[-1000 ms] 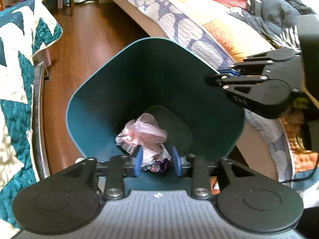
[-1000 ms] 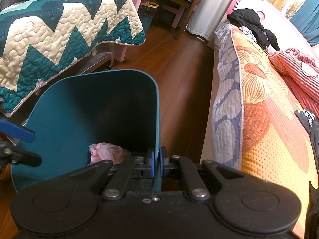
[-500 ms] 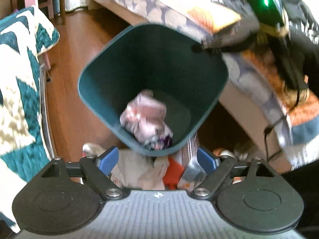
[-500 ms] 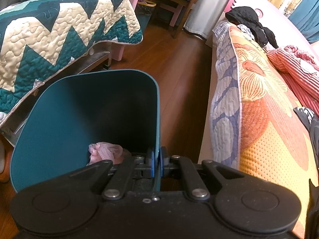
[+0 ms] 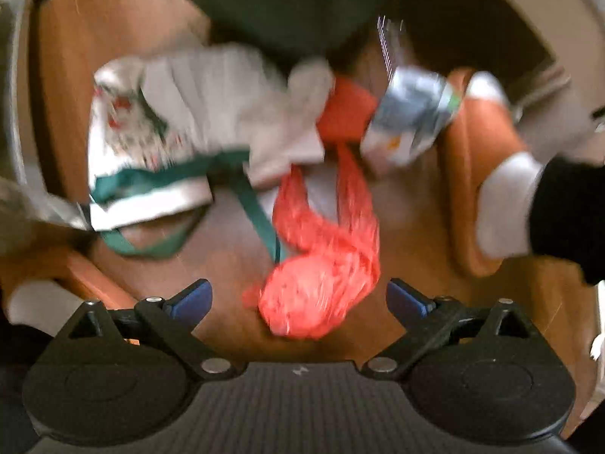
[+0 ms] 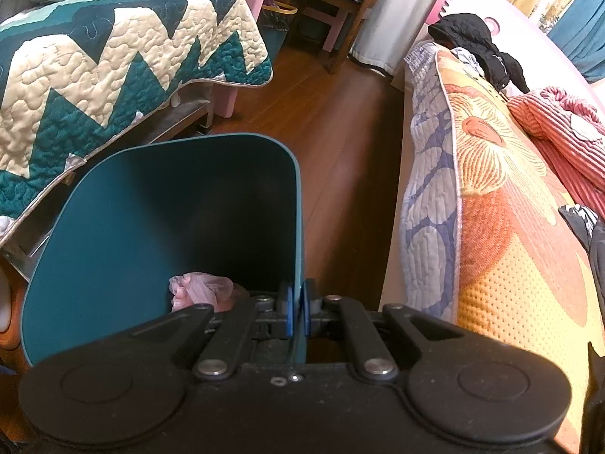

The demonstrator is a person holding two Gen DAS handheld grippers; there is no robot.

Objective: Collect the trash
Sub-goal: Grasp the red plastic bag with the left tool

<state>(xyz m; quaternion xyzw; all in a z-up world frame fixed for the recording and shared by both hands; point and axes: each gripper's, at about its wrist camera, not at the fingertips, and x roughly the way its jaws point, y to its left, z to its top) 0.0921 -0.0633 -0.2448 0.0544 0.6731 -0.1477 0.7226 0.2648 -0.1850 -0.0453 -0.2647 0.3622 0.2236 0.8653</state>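
On the wooden floor (image 5: 227, 242) lies a red bag (image 5: 321, 265). Your left hand-held gripper (image 5: 298, 299) gapes wide over it. Your right hand-held gripper (image 6: 297, 312) pinches the teal bin (image 6: 113, 249) wall.

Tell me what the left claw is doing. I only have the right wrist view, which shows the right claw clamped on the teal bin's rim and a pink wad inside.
Observer: The left claw is open and empty, pointing down at the wooden floor.
Operator: Is any trash under it?
Observer: Yes, a crumpled red plastic bag lies on the floor just ahead of its fingers.
Operator: Is anything else left to collect?
Observer: Beyond the red bag lie a white paper bag with green straps and a silvery wrapper, on the floor outside the teal bin. The view is blurred.
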